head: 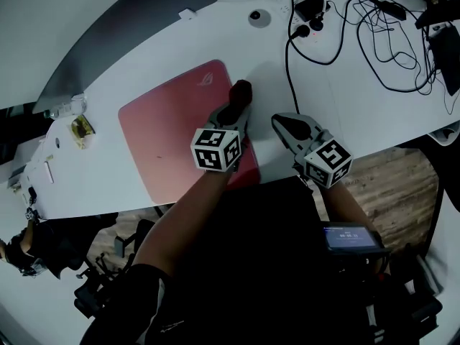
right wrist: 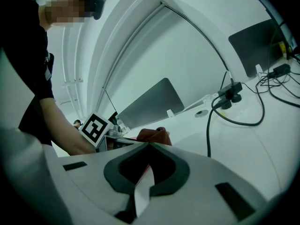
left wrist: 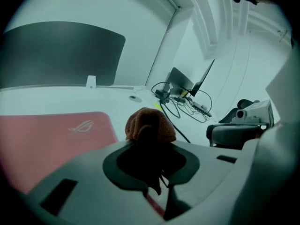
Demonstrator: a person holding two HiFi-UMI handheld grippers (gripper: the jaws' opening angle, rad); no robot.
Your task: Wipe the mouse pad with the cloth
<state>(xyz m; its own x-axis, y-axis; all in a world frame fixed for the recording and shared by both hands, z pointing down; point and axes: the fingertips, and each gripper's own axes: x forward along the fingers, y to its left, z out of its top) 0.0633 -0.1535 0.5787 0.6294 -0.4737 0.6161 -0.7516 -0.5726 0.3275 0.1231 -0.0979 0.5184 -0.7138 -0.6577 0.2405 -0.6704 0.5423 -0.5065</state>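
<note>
the left gripper point(head: 237, 108) has its jaws closed on a bunched rust-brown cloth point(head: 241, 90), which sticks out past the jaw tips. the cloth sits at the right edge of the red mouse pad point(head: 172, 128), near its far corner with the logo point(head: 207, 77). the pad lies flat on the white table point(head: 359, 113), its surface bare to the left. the right gripper point(head: 284, 124) is just beside the pad, jaws together with nothing between them. cables point(head: 388, 42) lie farther right.

Right claw point(right wrist: 149, 144) closed (cloth point(right wrist: 153, 136) beyond)
</note>
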